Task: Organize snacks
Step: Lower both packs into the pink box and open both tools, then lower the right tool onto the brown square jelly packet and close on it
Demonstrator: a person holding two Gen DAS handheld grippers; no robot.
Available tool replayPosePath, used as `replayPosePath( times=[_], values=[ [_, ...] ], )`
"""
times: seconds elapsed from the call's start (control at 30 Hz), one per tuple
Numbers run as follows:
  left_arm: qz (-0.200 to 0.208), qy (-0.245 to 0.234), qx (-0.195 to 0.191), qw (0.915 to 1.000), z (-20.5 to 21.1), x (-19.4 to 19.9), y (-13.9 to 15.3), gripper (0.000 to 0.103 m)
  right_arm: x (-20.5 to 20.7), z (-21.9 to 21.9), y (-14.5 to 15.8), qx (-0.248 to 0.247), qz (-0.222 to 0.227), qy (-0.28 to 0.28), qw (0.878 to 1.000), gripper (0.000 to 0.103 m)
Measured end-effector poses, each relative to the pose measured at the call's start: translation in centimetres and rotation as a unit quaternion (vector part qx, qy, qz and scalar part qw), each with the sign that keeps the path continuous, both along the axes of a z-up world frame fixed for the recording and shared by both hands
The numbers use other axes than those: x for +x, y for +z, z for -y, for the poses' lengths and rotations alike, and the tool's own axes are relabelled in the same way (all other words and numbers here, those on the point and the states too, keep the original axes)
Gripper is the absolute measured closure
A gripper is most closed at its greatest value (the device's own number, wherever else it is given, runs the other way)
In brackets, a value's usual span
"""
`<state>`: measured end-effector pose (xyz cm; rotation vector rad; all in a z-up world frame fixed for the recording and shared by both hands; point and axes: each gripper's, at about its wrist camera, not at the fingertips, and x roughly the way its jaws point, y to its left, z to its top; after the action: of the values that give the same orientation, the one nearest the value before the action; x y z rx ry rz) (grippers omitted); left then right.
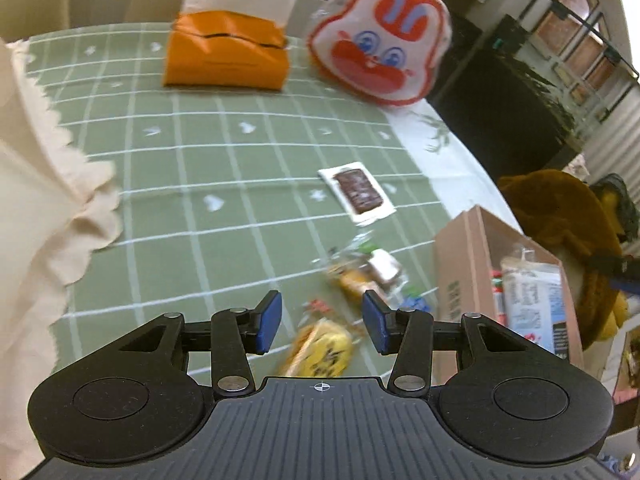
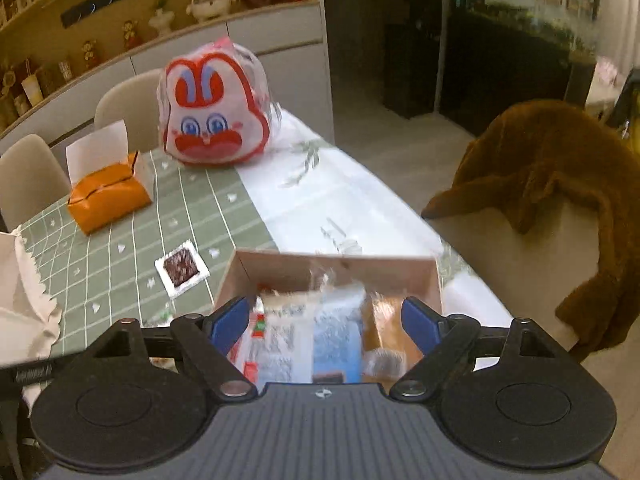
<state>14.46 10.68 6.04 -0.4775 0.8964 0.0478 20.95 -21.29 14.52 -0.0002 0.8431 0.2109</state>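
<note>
Left gripper [image 1: 322,322]: jaws wide, holding nothing, above a blurred yellow snack [image 1: 322,350] on the desk [image 1: 160,160].
Right gripper [image 2: 325,322]: jaws apart, empty, over the cardboard box [image 2: 332,264].
Box contents: blurred packets, labels unreadable.

Green white-gridded tablecloth [image 1: 200,168], orange tissue box [image 1: 228,56], red-and-white rabbit bag [image 1: 380,40], brown cardboard box [image 2: 332,266]

Left wrist view angled down over tablecloth [image 1: 224,160], right over box [image 2: 336,264], both sharing rabbit bag [image 1: 380,40]
</note>
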Motion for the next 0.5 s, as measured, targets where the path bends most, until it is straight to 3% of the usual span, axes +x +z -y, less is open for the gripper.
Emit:
replayPosePath(
  times=[0.13,0.2,0.27,0.33,0.43,0.5],
  values=[
    [0.007,-0.006,0.019,0.9998,-1.2,-2.0,0.6,0.053,1.7,-4.6,1.7,-0.02,0.045,0.045,0.998,0.018],
    [0.006,-0.012,0.032,0.9994,-1.8,-2.7,0.9,0.053,3.5,-7.5,2.4,-0.003,0.036,0.072,0.997,0.018],
    [0.004,-0.011,0.035,0.9993,-2.4,-3.3,0.7,0.053,6.0,-11.0,2.1,0.029,-0.007,0.106,0.994,0.018],
    [-0.001,-0.012,0.031,0.9994,-2.9,-4.0,0.5,0.053,8.3,-14.5,0.6,0.047,-0.051,0.129,0.989,0.018],
    [-0.003,-0.024,0.023,0.9994,-3.3,-4.9,0.0,0.053,11.3,-18.9,-3.9,0.014,-0.089,0.13,0.987,0.022],
    [-0.001,-0.028,0.012,0.9995,-3.7,-5.2,-0.5,0.053,13.2,-20.7,-7.3,-0.011,-0.122,0.118,0.985,0.035]
  ],
)
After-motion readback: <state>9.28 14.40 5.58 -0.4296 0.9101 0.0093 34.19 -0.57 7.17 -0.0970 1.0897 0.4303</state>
